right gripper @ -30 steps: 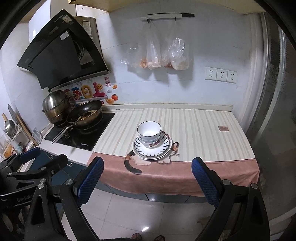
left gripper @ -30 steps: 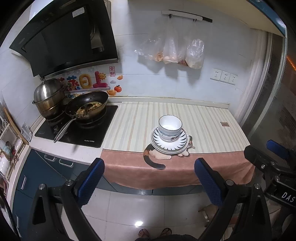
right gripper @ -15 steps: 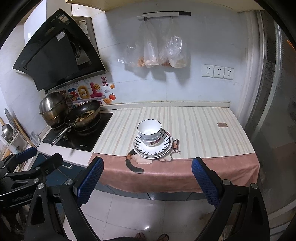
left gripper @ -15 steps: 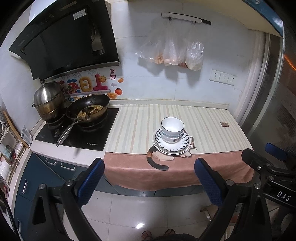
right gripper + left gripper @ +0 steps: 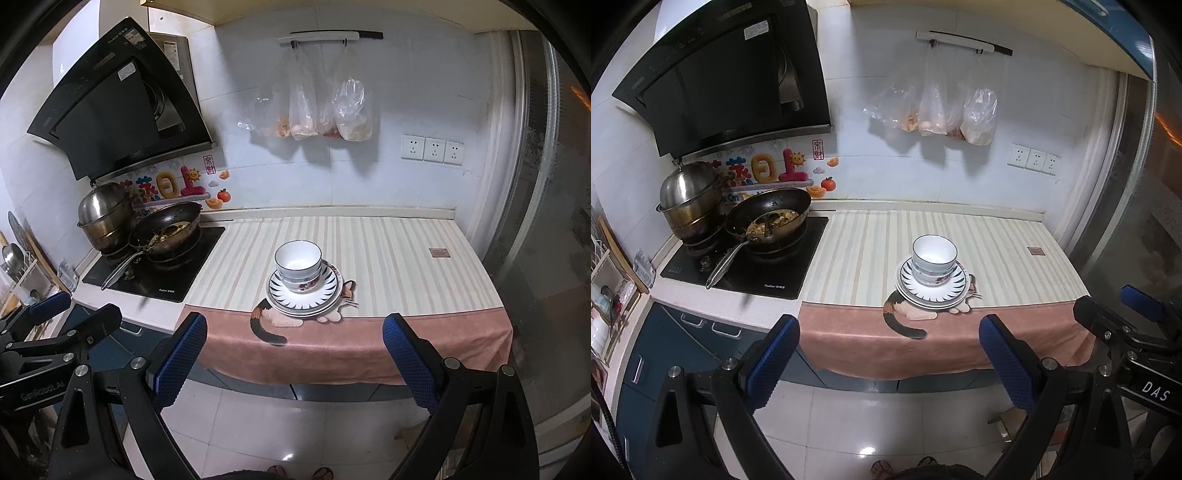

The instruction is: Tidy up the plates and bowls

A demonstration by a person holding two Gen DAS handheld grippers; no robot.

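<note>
White bowls [image 5: 933, 264] are stacked inside one another on a stack of black-striped plates [image 5: 932, 291] near the front of the striped counter mat; they also show in the right wrist view, bowls [image 5: 298, 266] on plates [image 5: 304, 295]. My left gripper [image 5: 888, 354] is open and empty, held back from the counter over the floor. My right gripper [image 5: 293, 352] is open and empty too, also well short of the counter edge. Each gripper shows at the edge of the other's view.
A wok with food [image 5: 768, 219] and a steel pot [image 5: 689, 199] sit on the black cooktop [image 5: 783, 273] at the left. Plastic bags [image 5: 938, 107] hang on the back wall. A pink cloth [image 5: 942, 339] drapes over the counter's front edge. A glass door [image 5: 1137, 192] stands on the right.
Both grippers have drawn slightly back from the counter, so the stacked dishes look a little smaller and farther. The dishes have not moved. Both grippers stay open.
</note>
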